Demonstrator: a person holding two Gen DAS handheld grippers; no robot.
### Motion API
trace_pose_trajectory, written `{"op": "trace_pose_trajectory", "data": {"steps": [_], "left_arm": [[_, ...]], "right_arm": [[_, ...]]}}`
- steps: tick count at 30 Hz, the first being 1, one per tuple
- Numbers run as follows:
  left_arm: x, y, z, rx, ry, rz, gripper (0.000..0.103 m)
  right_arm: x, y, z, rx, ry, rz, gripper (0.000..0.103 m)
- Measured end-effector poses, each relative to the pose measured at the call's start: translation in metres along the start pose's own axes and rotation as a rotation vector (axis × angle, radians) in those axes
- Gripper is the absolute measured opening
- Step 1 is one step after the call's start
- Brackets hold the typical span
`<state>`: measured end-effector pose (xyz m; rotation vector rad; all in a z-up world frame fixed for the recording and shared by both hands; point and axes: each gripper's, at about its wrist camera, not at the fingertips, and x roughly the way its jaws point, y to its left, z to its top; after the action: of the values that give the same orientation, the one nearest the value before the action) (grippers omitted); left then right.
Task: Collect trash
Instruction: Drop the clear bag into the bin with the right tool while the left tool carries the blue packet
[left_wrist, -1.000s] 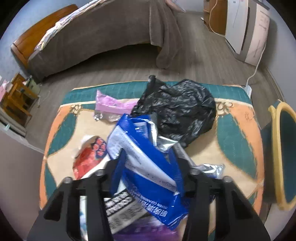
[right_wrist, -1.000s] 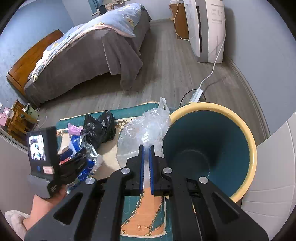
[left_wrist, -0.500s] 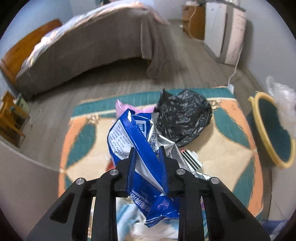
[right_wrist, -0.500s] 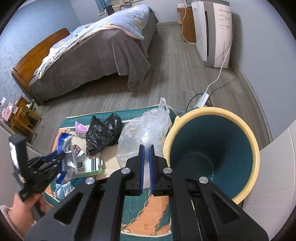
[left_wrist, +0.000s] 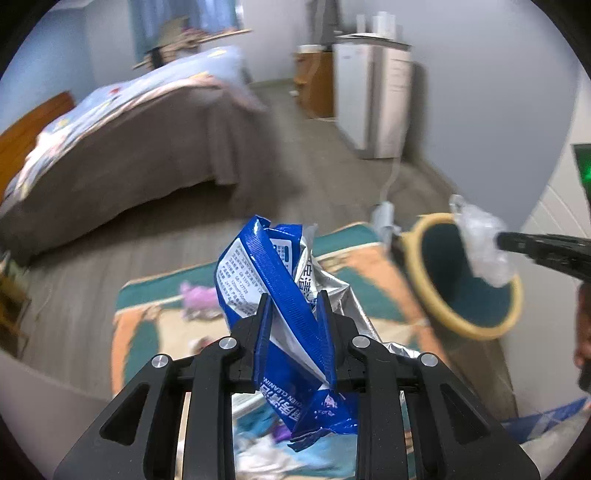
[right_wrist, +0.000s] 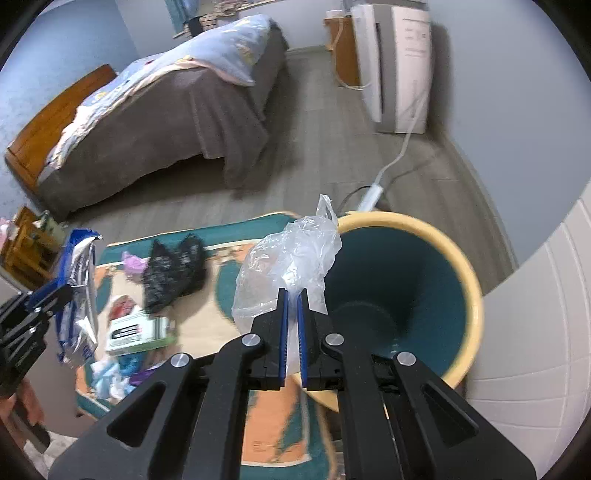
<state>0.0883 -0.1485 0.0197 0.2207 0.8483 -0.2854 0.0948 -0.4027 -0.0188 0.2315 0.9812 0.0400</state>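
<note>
Left wrist view: left tongs (left_wrist: 293, 317) pinch a light, crinkly blue wrapper (left_wrist: 273, 280) mid-body, while right tongs (right_wrist: 290, 314) nip a flimsy clear bag (right_wrist: 288, 258) at its gathered neck beside the bin (right_wrist: 474, 310).

My left wrist camera looks forward along the left gripper (left_wrist: 293, 314), close over the rug (left_wrist: 354, 258), facing the bed (left_wrist: 122, 155) and the bin (left_wrist: 465, 280) ahead to its right. My right wrist camera sits behind the right gripper (right_wrist: 291, 314), looking down into that bin (right_wrist: 472, 306). Both share bed (right_wrist: 155, 122), rug (right_wrist: 221, 236), bin and air purifier (right_wrist: 399, 66).
</note>
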Motion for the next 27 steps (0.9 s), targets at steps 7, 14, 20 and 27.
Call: {"op": "trace_pose_trajectory", "data": {"steps": [7,14,20,27], "left_arm": [[0.016,-0.077,0.019,0.141,0.002,-0.119,0.026],[0.043,-0.137,0.029,0.228,0.014,-0.200,0.026],[0.081,-0.170,0.029,0.267,0.055,-0.257,0.027],[0.109,-0.185,0.027,0.269,0.076,-0.310,0.033]], "right_arm": [[0.008,-0.035,0.003,0.042,0.016,-0.073,0.004],[0.019,-0.073,0.000,0.151,0.054,-0.103,0.005],[0.033,-0.094,-0.004,0.221,0.091,-0.094,0.005],[0.038,-0.108,-0.009,0.280,0.117,-0.091,0.006]]}}
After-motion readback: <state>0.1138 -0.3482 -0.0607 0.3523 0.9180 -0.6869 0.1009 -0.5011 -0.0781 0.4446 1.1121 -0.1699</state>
